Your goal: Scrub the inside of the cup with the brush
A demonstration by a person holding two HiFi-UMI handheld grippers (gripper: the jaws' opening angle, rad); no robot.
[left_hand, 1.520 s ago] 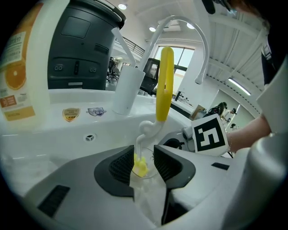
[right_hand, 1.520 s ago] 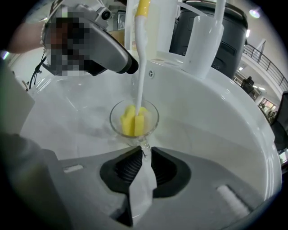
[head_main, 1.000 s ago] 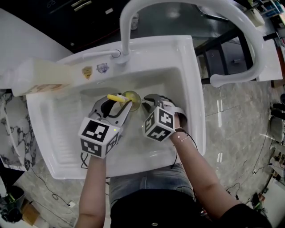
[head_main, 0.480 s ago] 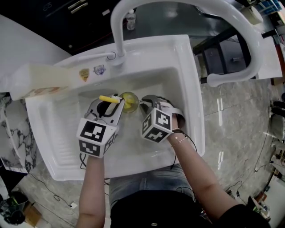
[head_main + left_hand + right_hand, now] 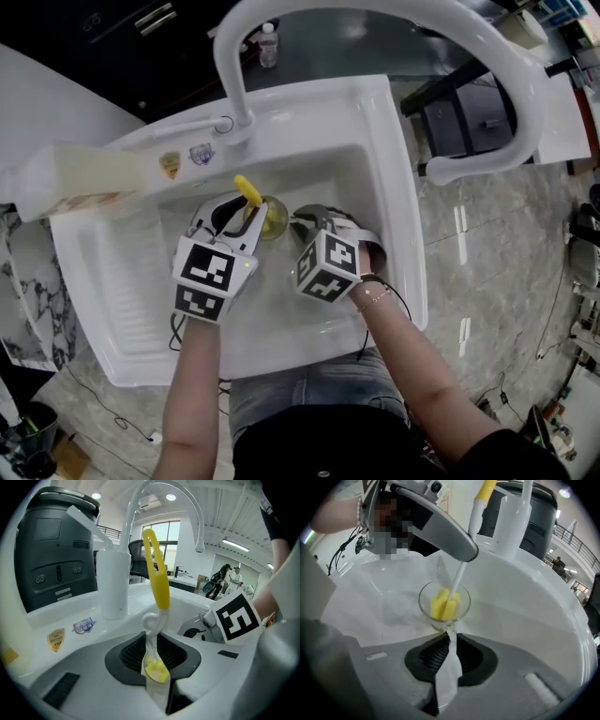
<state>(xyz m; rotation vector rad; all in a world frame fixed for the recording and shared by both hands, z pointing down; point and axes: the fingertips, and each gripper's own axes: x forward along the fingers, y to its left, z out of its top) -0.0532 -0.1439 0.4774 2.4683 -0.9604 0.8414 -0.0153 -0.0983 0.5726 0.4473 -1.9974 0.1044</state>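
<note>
A clear glass cup stands in the white sink, with the yellow sponge head of a brush inside it. The brush's white stem rises to a yellow handle that stands nearly upright in the left gripper view. My left gripper has just been closing and is shut on the stem just above the cup. My right gripper has also just been closing. It is shut on the near edge of the cup, which reaches between its jaws.
A tall white faucet arches over the basin. The ribbed drainboard lies to the left, with a pale carton on the sink's left rim. Two stickers sit near the faucet base. Marble floor lies to the right.
The brush handle has swung from lying across to the left to pointing up and away. The left gripper has rolled and closed on the stem. The cup and right gripper stay put.
</note>
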